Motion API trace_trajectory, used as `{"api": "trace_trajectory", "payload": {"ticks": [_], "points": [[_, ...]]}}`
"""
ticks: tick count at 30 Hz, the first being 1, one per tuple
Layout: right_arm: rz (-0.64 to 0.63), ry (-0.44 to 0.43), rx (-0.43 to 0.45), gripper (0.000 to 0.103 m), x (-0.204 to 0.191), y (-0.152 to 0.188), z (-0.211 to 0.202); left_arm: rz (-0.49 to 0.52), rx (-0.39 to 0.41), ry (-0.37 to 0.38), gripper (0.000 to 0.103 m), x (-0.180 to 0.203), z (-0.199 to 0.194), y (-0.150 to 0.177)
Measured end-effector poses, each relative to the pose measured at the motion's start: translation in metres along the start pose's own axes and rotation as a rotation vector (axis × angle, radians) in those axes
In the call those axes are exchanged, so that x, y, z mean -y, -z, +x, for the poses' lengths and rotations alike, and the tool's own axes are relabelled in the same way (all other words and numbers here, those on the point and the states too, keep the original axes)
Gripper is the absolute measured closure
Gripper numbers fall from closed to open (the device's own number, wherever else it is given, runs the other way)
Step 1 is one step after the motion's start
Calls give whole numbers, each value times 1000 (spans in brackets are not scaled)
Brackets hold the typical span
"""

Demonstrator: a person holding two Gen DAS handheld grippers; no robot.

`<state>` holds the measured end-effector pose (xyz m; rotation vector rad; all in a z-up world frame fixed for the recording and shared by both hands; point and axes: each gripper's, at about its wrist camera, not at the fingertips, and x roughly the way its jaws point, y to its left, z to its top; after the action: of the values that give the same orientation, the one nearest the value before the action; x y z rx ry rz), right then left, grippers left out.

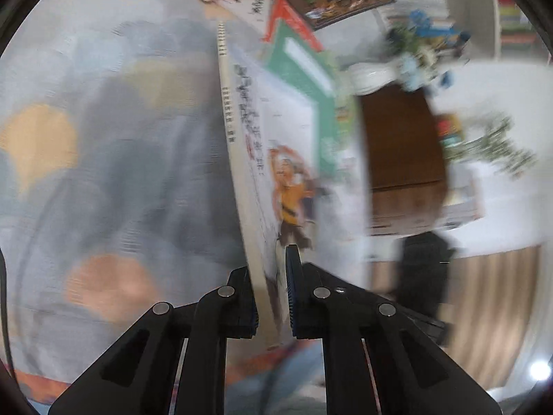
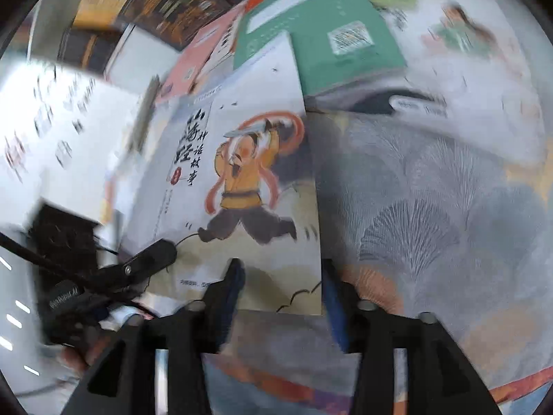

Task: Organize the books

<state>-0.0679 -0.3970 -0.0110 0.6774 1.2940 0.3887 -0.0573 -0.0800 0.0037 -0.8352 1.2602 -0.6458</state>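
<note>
The left tongs [image 1: 271, 297] clamp the white storybook [image 1: 276, 159] by its edge, lifted above the patterned bedspread [image 1: 103, 138]. The right tongs [image 2: 280, 297] stand apart, holding nothing. Other books [image 2: 321, 34] lie scattered; most sorting seems left.

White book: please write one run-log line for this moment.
left claw: shut on white book | right claw: open, book corner between | green book: behind

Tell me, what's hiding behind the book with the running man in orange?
Behind the white storybook lies a green book, partly covered by it, and a pink one peeks out. Whatever lies under the cover is hidden. The left gripper pinches it.
</note>
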Motion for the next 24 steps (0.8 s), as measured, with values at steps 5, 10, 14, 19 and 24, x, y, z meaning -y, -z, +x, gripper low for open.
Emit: {"api": "trace_trajectory", "payload": {"ticks": [5, 10, 14, 19, 24], "points": [[179, -243, -9, 44, 31, -5, 1, -94, -27, 167, 94, 1, 0, -9], [266, -356, 2, 68, 37, -3, 16, -186, -51, 234, 94, -13, 4, -11], [147, -188, 84, 76, 10, -3, 9, -131, -68, 112, 96, -12, 4, -12], [-184, 120, 124, 77, -53, 5, 12, 74, -49, -125, 95, 15, 0, -10], [-362, 270, 143, 77, -96, 23, 21, 311, -9, -316, 93, 45, -8, -6]]}}
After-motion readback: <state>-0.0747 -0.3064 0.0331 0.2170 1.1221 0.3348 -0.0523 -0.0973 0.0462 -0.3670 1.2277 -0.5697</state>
